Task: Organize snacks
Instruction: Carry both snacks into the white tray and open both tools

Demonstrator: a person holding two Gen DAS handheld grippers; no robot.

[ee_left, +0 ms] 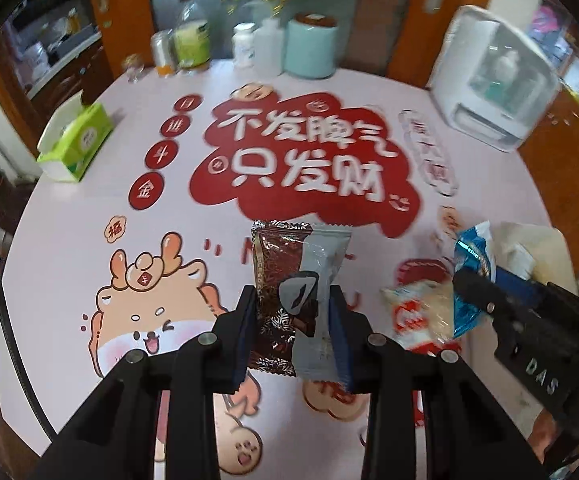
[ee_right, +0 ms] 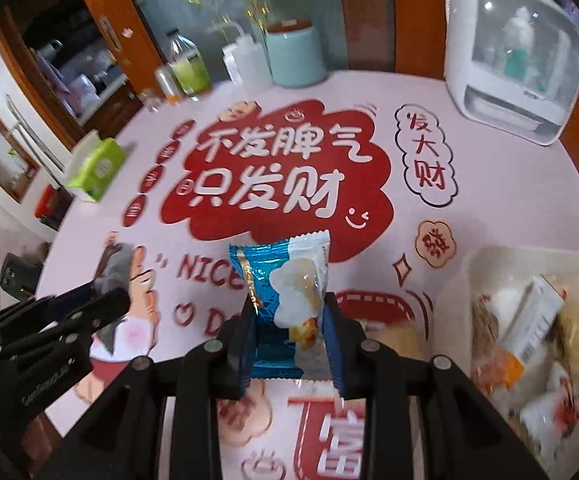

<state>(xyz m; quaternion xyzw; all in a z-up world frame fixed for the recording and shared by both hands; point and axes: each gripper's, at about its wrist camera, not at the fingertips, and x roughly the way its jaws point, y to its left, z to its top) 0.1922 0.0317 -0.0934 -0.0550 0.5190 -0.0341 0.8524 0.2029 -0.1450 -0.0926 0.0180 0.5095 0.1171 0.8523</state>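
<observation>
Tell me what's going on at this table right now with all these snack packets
A person holds a gripper in each hand over a round table. The left gripper is shut on a brown and grey snack packet, lifted off the cloth. The right gripper is shut on a blue and white snack packet. A pale container at the right already has several wrapped snacks in it.
</observation>
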